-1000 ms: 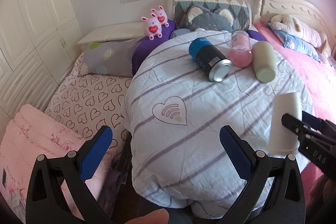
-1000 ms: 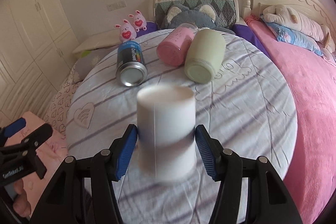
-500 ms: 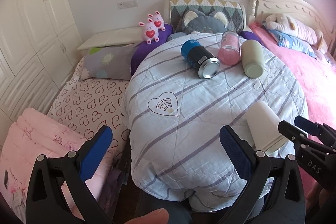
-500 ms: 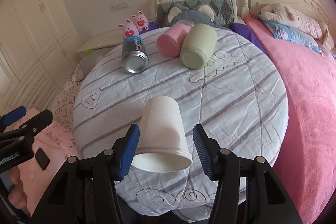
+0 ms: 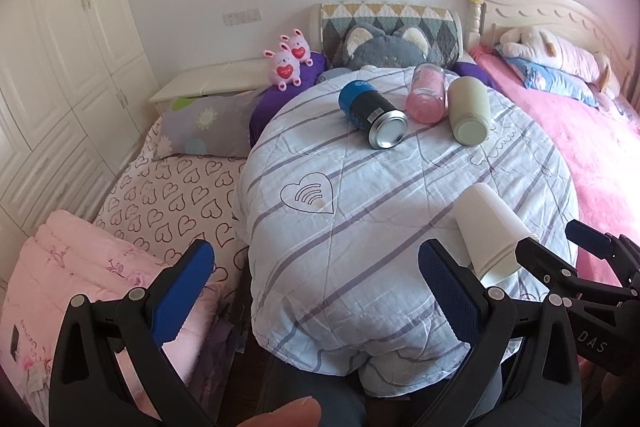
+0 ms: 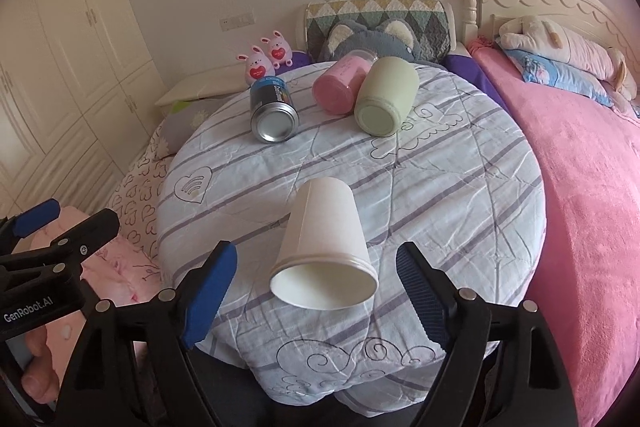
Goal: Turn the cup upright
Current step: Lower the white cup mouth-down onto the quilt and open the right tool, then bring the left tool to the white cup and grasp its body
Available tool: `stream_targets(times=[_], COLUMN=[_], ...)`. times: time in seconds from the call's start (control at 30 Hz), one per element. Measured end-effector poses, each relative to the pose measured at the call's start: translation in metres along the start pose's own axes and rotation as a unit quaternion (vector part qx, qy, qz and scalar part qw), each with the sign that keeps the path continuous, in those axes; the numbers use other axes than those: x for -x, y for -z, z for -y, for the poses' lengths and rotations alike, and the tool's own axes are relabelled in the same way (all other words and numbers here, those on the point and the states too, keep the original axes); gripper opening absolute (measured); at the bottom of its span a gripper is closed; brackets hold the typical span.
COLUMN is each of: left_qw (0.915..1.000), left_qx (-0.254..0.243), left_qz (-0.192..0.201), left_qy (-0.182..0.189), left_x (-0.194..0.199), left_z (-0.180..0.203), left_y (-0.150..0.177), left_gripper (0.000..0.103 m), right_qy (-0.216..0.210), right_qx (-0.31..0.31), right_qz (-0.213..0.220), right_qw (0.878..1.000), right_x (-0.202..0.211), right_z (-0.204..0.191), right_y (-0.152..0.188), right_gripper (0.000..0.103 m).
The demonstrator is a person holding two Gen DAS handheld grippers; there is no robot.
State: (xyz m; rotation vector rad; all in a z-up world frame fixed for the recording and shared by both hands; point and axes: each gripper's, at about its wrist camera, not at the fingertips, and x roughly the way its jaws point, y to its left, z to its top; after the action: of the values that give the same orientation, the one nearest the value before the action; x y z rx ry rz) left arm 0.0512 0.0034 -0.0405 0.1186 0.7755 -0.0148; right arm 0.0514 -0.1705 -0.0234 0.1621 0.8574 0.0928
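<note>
Your right claw (image 6: 316,293) is spread wide at the bottom centre of its frame, holding nothing; both blue pads (image 6: 206,293) stand clear of the cup (image 6: 326,247), one on each side. In your left view that right claw (image 5: 560,247) enters from the right edge, just beside the cup (image 5: 490,231). Your left claw (image 5: 316,291) is also wide and empty, low in its frame over the near edge of the round table (image 5: 360,227).

Around: the table is covered in a striped cloth (image 6: 460,187). At the far side, upper centre of the right view, a can (image 6: 274,113), a pink jar (image 6: 342,85) and a green jar (image 6: 386,95) all lie on their sides, well apart from the cup. Nothing sits between your right claw and the cup. A pink bedspread (image 6: 592,187) fills the right of the frame, and two pink bunny toys (image 6: 266,59) sit beyond the can.

The cup lies on its side on the cloth, long axis running away from your right claw, tilted a little to the left. Its open mouth faces your right claw; its closed base points to the far side of the table.

Cup position: lower centre of the right view, its rim between the two fingers but touching neither. In the left view it is at the lower right, past the right-hand pad.
</note>
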Motion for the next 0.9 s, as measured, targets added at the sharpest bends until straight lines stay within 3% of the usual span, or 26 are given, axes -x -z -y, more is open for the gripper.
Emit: stream_targets(times=[0.4, 0.63, 0.8, 0.9], left_qw=[0.9993, 0.9963, 0.9851, 0.9683], left_qx=[-0.024, -0.065, -0.148, -0.217], left_qz=[0.019, 0.037, 0.052, 0.053], left_qy=[0.020, 0.043, 0.071, 0.111], left_x=[0.017, 0.014, -0.002, -0.017], left_z=[0.011, 0.013, 0.023, 0.036], left_y=[0.007, -0.002, -0.015, -0.019], left_gripper=[0.103, 0.103, 0.103, 0.103], right_qy=[-0.002, 0.001, 0.011, 0.023], right_qx=[-0.010, -0.021, -0.034, -0.039], right_qz=[0.017, 0.018, 0.015, 0.012], right_qw=[1.000, 1.000, 0.999, 0.999], right_x=[0.026, 0.030, 0.028, 0.026], right_z=[0.004, 0.011, 0.018, 0.016], right_y=[0.012, 0.017, 0.018, 0.017], right_gripper=[0.084, 0.084, 0.084, 0.084])
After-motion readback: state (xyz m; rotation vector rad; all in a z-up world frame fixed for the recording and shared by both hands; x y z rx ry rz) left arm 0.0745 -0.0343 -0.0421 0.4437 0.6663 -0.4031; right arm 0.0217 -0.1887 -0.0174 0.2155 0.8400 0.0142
